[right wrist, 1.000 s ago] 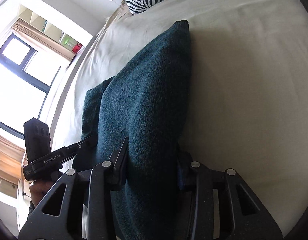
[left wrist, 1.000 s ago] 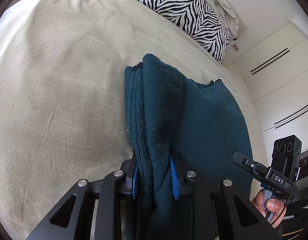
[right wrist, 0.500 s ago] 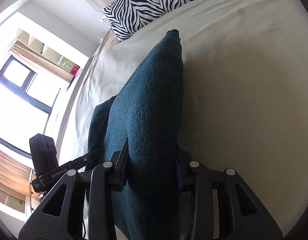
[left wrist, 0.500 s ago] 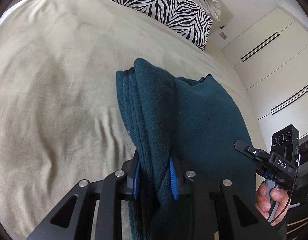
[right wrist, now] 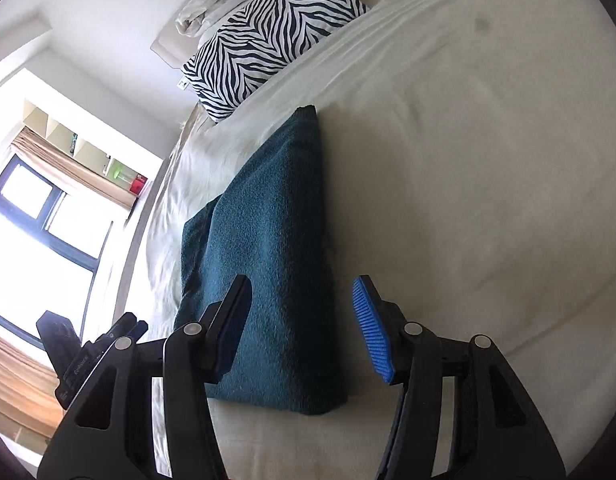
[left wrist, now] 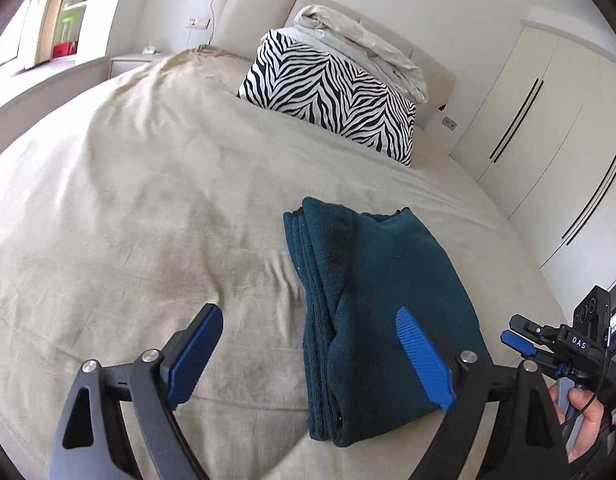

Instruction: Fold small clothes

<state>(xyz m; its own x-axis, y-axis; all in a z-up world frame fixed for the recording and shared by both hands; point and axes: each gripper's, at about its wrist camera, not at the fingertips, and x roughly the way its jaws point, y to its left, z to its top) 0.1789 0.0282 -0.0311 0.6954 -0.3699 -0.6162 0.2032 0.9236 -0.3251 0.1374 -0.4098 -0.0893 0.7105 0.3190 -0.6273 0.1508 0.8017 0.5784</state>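
- The left tongs (left wrist: 308, 356) are spread wide and pinch nothing; both blue pads (left wrist: 424, 356) are bare.
- The folded dark teal garment (left wrist: 372, 300) lies flat on the bed (left wrist: 147, 200), reaching from between the left tongs' fingers out ahead of them, closer to the right-hand finger, whose pad overlaps it in the left wrist view; whether pad and cloth touch cannot be told.
- The stacked layers of the fold show along the garment's edge facing the left-hand finger of the left tongs.
- The right tongs (right wrist: 303, 328) are also spread apart and hold nothing.
- In the right wrist view the garment (right wrist: 267, 240) sits between the two fingers and runs forward from them; the dark left-hand finger overlaps its near part, while the blue-padded finger (right wrist: 372, 332) stands just beside its edge over bare sheet.
- A zebra-striped pillow (left wrist: 332, 92) lies well ahead of both tongs at the head of the bed, with a crumpled pale cloth (left wrist: 364, 48) on top of it against the headboard (left wrist: 259, 12).
- The right tongs' body, gripped in a hand (left wrist: 584, 420), shows at the right edge of the left wrist view, near the garment's near corner.
- White wardrobe doors (left wrist: 556, 140) stand to the right of the left tongs, and a window (right wrist: 35, 232) lies to the left of the right tongs.
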